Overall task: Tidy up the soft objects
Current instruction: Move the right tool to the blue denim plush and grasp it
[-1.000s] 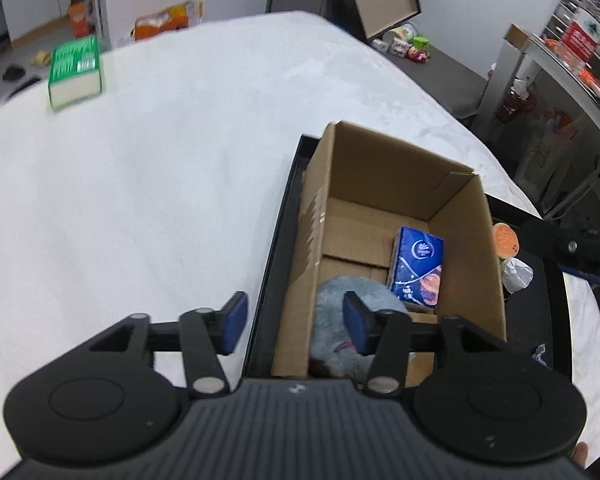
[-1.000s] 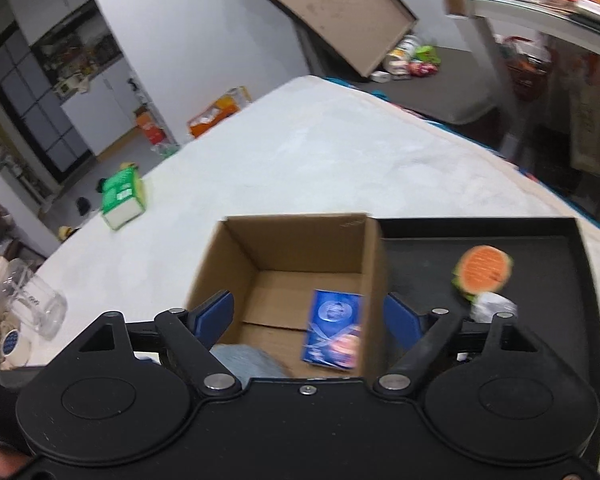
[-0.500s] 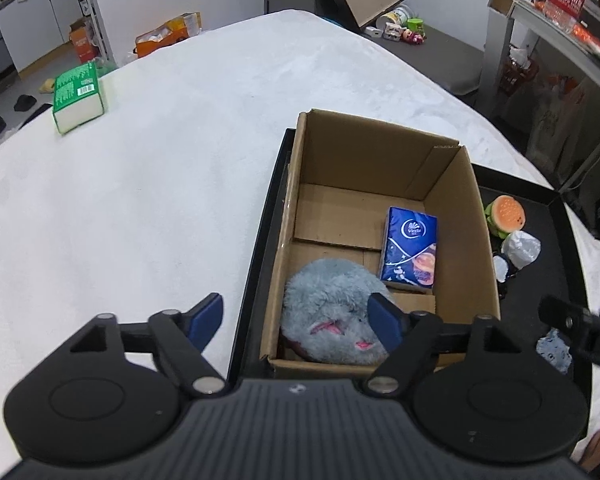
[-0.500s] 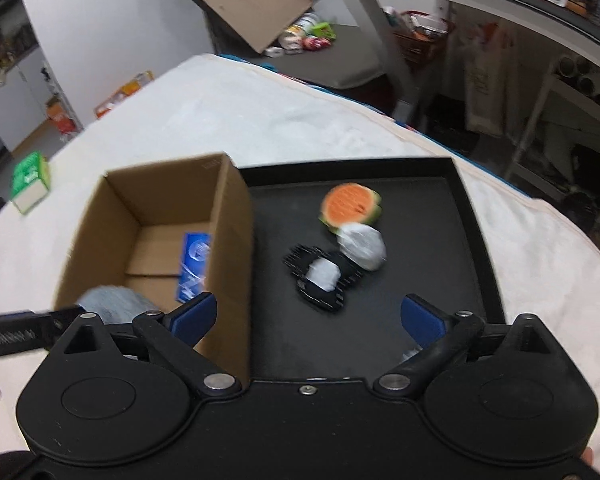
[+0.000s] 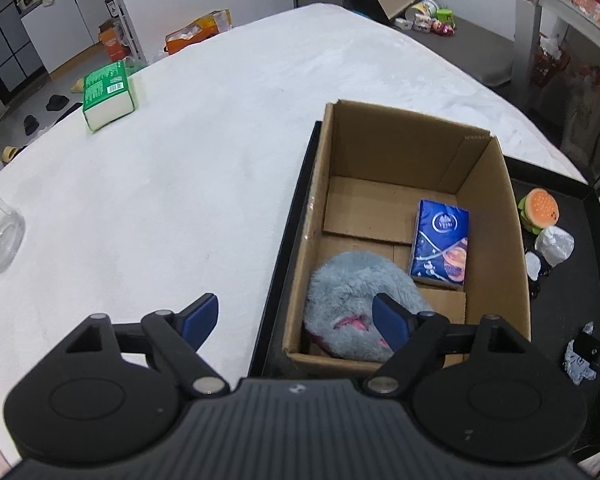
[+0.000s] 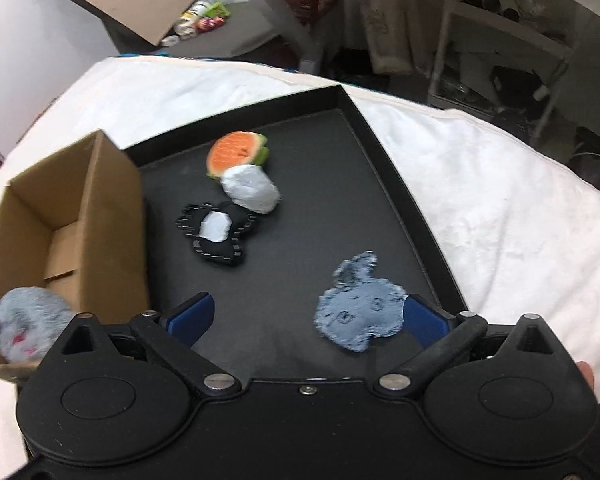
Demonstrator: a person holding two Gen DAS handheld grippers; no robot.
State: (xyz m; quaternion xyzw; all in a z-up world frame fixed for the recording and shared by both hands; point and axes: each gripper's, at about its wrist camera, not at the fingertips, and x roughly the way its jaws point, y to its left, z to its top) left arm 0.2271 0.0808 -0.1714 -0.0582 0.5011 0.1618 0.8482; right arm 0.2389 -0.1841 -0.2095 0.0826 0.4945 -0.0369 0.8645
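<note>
Inspector: Left wrist view: left gripper (image 5: 296, 316) spread wide, empty, over grey plush (image 5: 356, 300) in cardboard box (image 5: 500, 240); blue tissue pack (image 5: 440, 246) at one o'clock.

Clerk: Right view alone shows the blue-grey toy (image 6: 358, 312) between the right gripper (image 6: 308, 318)'s still-opening tongs, untouched. Earlier it faced the box.

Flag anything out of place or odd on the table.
One green pack lies alone at the white table's far edge, well apart from the box and tray. Nothing looks spilled or damaged.
</note>
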